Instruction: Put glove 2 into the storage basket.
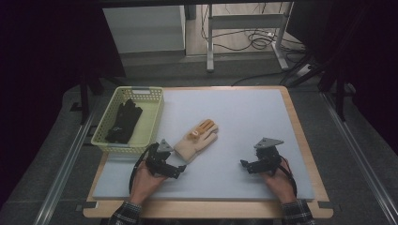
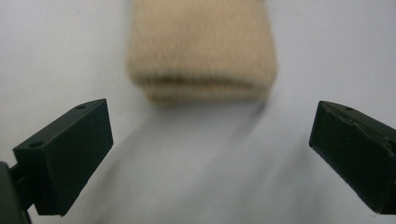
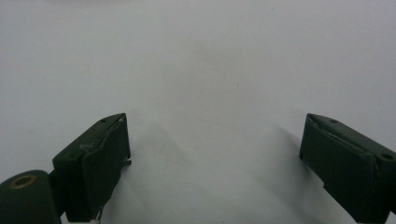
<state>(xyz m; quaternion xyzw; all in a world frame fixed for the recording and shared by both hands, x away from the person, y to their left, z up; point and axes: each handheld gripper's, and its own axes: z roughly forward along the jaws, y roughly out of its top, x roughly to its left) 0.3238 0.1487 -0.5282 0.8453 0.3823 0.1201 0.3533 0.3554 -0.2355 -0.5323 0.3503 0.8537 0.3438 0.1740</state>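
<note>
With its jaws wide and empty, the left gripper (image 2: 210,154) faces the blurred, probably folded cuff of the glove (image 1: 197,138), so it may pinch just one layer and drop it short of the basket (image 1: 152,119), while the right gripper (image 3: 215,158) waits equally wide and empty.

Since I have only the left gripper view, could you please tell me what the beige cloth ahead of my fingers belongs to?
Observer: It is the cuff of a cream glove lying flat, its orange-marked end pointing away from you.
Operator: Is there somewhere to put it?
Observer: A yellow basket stands to its left in the high view, with a black glove inside.
Operator: And the right gripper?
Observer: The right gripper is open over bare mat, apart from the cream glove.
</note>
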